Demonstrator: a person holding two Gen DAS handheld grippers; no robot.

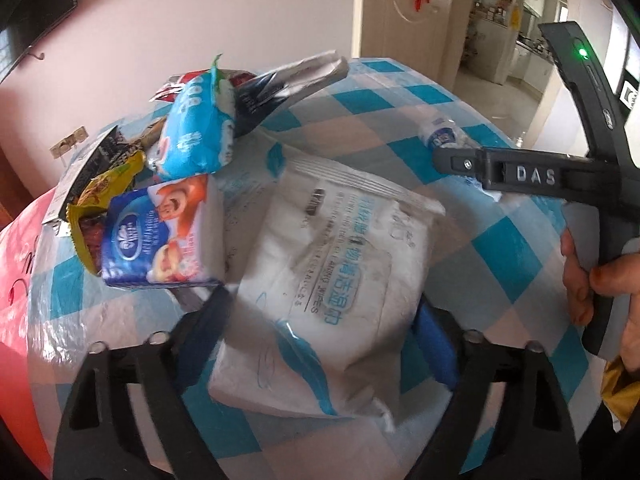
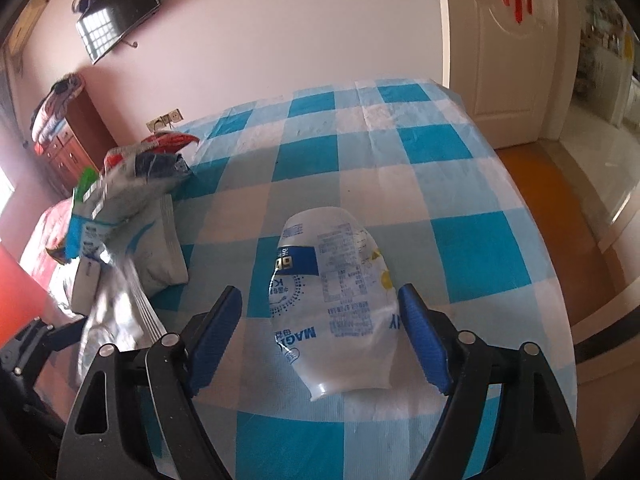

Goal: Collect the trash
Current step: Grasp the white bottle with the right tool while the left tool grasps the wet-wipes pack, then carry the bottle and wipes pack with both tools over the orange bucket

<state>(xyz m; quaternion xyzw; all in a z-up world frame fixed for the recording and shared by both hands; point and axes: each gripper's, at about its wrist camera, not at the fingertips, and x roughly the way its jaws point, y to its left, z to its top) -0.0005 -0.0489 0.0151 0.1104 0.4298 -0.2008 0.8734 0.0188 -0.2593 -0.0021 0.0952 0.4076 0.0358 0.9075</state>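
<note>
On the blue-and-white checked plastic tablecloth [image 2: 460, 168], the left gripper [image 1: 320, 328] brackets the big white crinkled wipes pack [image 1: 340, 280], blue pads at its edges but jaws not visibly clamped — close squarely across the middle so the soft pack doesn't fold out. The right gripper [image 2: 320, 320] straddles the squashed clear plastic bottle with blue label [image 2: 336, 292] lying on its side, gaps at both pads — centre on the body, close gently.
</note>
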